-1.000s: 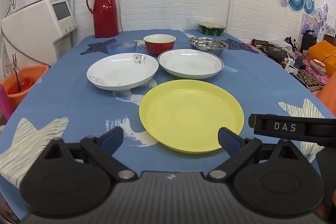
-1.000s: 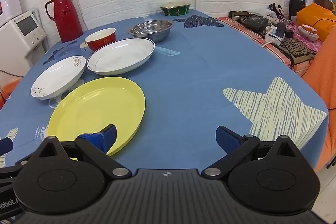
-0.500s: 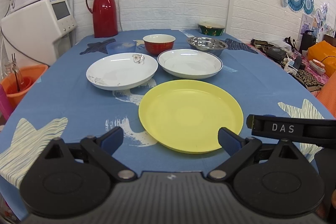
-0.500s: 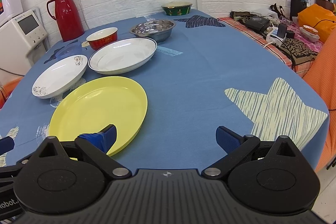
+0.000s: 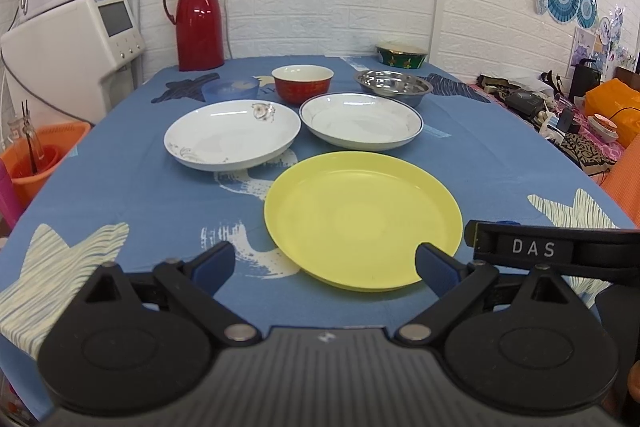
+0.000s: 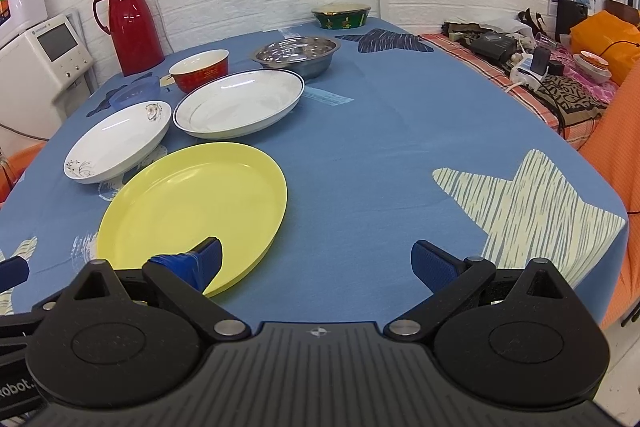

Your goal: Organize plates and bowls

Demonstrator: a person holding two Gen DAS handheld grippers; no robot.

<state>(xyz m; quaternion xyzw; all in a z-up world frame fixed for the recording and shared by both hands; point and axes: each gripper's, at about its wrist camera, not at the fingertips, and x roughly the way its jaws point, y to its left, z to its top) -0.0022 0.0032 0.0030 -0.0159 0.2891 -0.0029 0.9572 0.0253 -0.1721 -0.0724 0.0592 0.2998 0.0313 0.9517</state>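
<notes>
Both claws are spread wide and hold nothing — the left gripper (image 5: 324,265) hovers at the near rim of the round, smooth yellow plate (image 5: 362,219), the right gripper (image 6: 316,261) at its right edge. Behind the plate lie two glossy white plates (image 5: 232,137) (image 5: 360,119), then a red bowl (image 5: 303,82) and a shiny steel bowl (image 5: 393,85). To the right the blue tablecloth (image 6: 400,131) is bare up to the table edge.

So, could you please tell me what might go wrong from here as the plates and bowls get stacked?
1. The yellow plate lies flat and shallow on the tablecloth, so a claw edging under its rim may drag the cloth.
2. The two white plates sit close together; lifting one could knock the other.
3. The right claw and the left claw are both open near the yellow plate and may collide.
</notes>
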